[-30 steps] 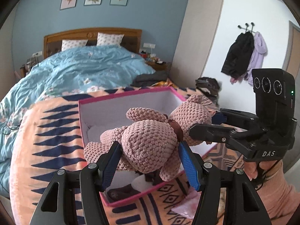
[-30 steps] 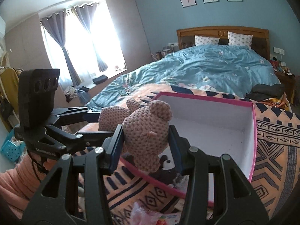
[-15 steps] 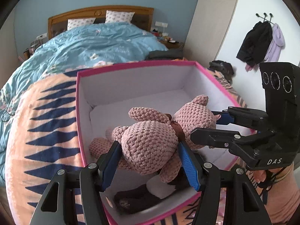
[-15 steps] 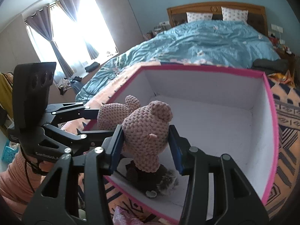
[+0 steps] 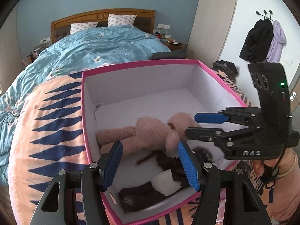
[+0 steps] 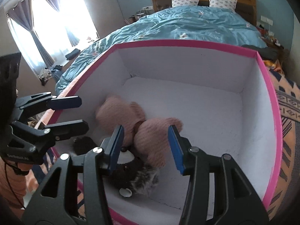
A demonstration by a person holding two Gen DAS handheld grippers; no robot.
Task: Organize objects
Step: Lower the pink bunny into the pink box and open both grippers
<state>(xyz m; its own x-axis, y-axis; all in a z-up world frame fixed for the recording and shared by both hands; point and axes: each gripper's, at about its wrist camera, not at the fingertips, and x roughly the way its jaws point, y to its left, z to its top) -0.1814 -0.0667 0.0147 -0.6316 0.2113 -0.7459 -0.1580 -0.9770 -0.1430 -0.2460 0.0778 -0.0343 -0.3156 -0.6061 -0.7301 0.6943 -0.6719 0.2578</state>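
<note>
A pink crocheted teddy bear (image 5: 150, 133) lies blurred inside the pink-rimmed white box (image 5: 138, 64), on top of a dark brown and white plush toy (image 5: 159, 185). My left gripper (image 5: 150, 166) is open just above the box's near edge, apart from the bear. My right gripper (image 6: 145, 148) is open over the bear (image 6: 131, 123), and shows at the right in the left wrist view (image 5: 204, 124). The box wall (image 6: 270, 101) rises to the right. The dark plush (image 6: 135, 178) lies under the bear's head.
The box stands on an orange and navy patterned blanket (image 5: 48, 123) at the foot of a bed with a blue duvet (image 5: 97, 54). Coats (image 5: 262, 39) hang on the right wall. Curtained windows (image 6: 37, 28) are at the left.
Both grippers have opened and let go of the teddy bear. It has dropped into the box onto the dark plush. The box now fills more of both views.
</note>
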